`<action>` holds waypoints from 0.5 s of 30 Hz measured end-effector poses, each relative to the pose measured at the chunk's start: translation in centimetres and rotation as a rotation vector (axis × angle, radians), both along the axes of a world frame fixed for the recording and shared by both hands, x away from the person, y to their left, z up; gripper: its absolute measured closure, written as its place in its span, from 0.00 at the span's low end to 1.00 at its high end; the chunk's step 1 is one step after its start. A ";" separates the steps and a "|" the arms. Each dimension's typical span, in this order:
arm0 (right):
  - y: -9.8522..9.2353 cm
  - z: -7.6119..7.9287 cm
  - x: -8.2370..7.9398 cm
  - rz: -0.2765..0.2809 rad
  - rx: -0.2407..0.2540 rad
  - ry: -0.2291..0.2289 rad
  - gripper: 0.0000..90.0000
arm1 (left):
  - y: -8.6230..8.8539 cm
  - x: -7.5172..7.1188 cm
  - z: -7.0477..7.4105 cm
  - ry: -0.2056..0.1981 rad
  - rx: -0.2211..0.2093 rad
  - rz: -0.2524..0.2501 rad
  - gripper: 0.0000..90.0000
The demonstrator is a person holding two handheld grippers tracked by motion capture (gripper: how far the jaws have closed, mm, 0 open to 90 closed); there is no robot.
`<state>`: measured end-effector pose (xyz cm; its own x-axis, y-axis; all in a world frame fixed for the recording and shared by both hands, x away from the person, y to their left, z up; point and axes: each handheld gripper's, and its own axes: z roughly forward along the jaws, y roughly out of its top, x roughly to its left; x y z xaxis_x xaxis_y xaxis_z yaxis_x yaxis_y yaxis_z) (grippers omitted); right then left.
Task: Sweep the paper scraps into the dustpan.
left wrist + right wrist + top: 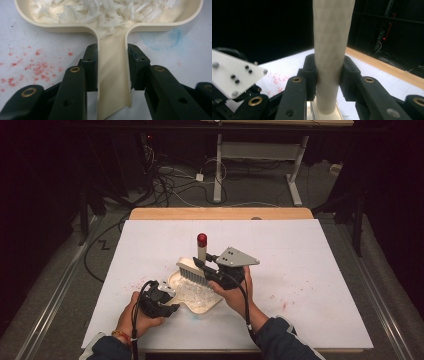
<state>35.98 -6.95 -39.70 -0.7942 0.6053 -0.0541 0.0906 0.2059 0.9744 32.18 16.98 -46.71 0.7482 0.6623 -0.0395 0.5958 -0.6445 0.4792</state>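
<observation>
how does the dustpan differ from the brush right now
The dustpan lies flat on the table, while the brush is held above it, handle upright. The dustpan carries white shreds; the brush's bristles point down towards them. The dustpan's handle is a flat open channel clamped by the left tool; the brush's handle is a round post with a red cap, clamped by the right tool. Both are cream plastic.

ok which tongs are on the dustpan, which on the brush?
Left tongs clamp the cream dustpan by its flat handle, shreds in its tray. Right tongs clamp the brush by its upright, red-tipped handle.
</observation>
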 end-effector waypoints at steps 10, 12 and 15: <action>-2.4 2.1 0.0 -0.059 0.041 -0.022 0.79 | 0.6 -0.4 0.0 0.002 0.009 -0.008 0.70; -3.0 2.2 0.0 -0.070 0.038 -0.015 0.79 | 0.8 -0.5 0.0 0.005 0.011 -0.008 0.70; -4.0 2.1 -0.3 -0.090 0.012 -0.013 0.79 | 0.9 -0.7 0.0 0.005 0.012 -0.007 0.70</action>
<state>35.64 -10.99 -37.57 -0.7357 0.6749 -0.0567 0.0950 0.1857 0.9780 31.47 17.89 -46.70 0.7529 0.6571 -0.0354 0.5932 -0.6545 0.4688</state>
